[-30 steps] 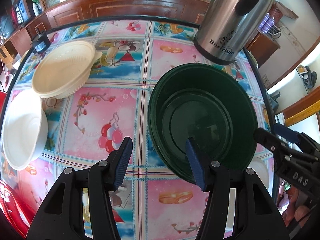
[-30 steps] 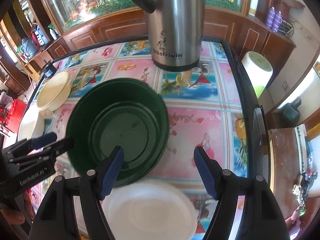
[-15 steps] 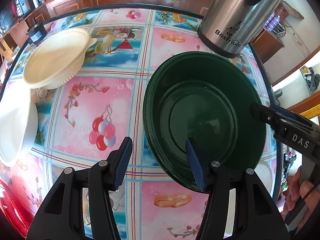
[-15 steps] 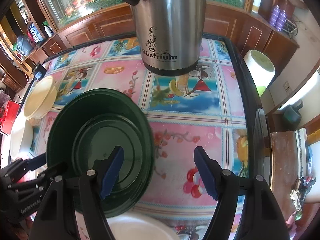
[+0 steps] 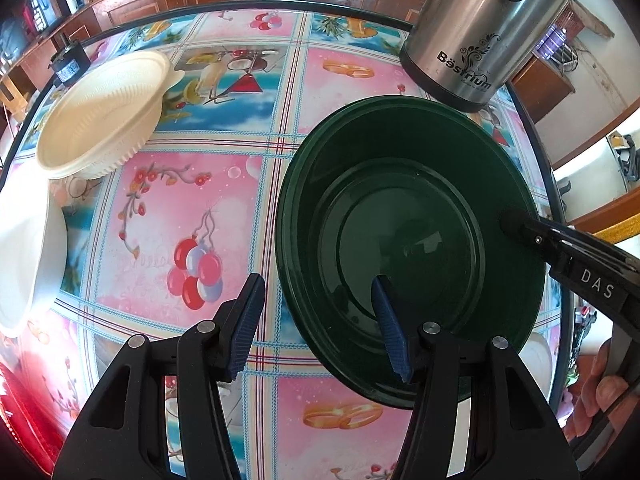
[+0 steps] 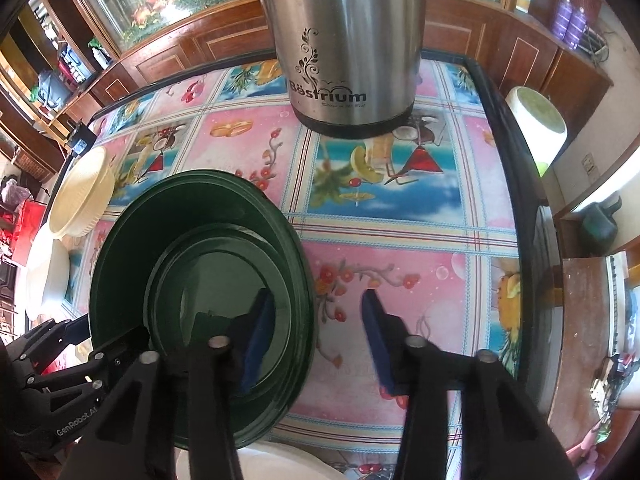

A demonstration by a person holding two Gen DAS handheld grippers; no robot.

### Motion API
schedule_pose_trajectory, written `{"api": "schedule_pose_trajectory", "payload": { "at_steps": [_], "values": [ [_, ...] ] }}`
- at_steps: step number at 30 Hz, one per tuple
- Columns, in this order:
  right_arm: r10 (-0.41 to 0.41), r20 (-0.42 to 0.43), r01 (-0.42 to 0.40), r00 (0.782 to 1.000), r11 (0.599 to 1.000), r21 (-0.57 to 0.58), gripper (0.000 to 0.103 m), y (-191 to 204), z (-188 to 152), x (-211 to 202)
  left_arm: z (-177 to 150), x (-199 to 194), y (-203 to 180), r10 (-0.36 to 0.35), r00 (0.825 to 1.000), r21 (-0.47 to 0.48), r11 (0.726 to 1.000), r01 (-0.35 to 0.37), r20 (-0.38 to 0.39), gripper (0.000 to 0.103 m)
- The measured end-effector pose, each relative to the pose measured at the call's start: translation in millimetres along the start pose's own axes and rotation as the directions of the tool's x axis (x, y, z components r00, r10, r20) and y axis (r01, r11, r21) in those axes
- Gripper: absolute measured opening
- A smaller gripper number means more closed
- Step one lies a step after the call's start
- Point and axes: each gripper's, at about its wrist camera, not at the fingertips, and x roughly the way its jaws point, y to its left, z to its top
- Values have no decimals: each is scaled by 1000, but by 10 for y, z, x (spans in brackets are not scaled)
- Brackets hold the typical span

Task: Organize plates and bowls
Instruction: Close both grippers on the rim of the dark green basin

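White plate [image 6: 256, 462] mostly cut off by btm edge, under green bowl [image 6: 200, 280].

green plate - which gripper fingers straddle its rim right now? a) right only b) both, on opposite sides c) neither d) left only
b: in each wrist view one blue pad sits over the green plate and the other outside its rim, the left gripper and the right gripper both open, on opposite sides.

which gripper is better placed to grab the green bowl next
Either could, with a slight edge to the right gripper: open, it straddles the green bowl's rim squarely, one finger inside, one outside. The left gripper, also open, straddles the opposite rim.
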Motion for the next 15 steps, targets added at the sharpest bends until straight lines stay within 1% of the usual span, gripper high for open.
{"api": "schedule_pose_trajectory", "payload": {
  "at_steps": [2, 5, 10, 12, 13, 15],
  "values": [
    [8, -8, -8, 1000, 1000, 2, 22, 3, -6, 20, -3, 5, 3, 9, 1000, 6, 1000, -9, 4, 55],
    [18, -6, -18, 1000, 1000, 5, 14, 6, -30, 18, -10, -3, 17, -7, 1000, 13, 1000, 7, 17, 55],
    [24, -10, -24, 1000, 1000, -14, 12, 61, -64, 31, -11, 31, 15, -10, 1000, 17, 1000, 9, 7, 55],
    [31, -10, -31, 999, 999, -10, 12, 60, -58, 33, -14, 34, 13, -7, 1000, 18, 1000, 7, 9, 53],
    [31, -9, -31, 999, 999, -9, 12, 59, -56, 32, -14, 35, 11, -6, 1000, 18, 1000, 6, 8, 51],
    [34, -9, -34, 999, 999, -8, 12, 59, -56, 35, -12, 45, 10, -7, 1000, 18, 1000, 7, 2, 44]
  ]
}}
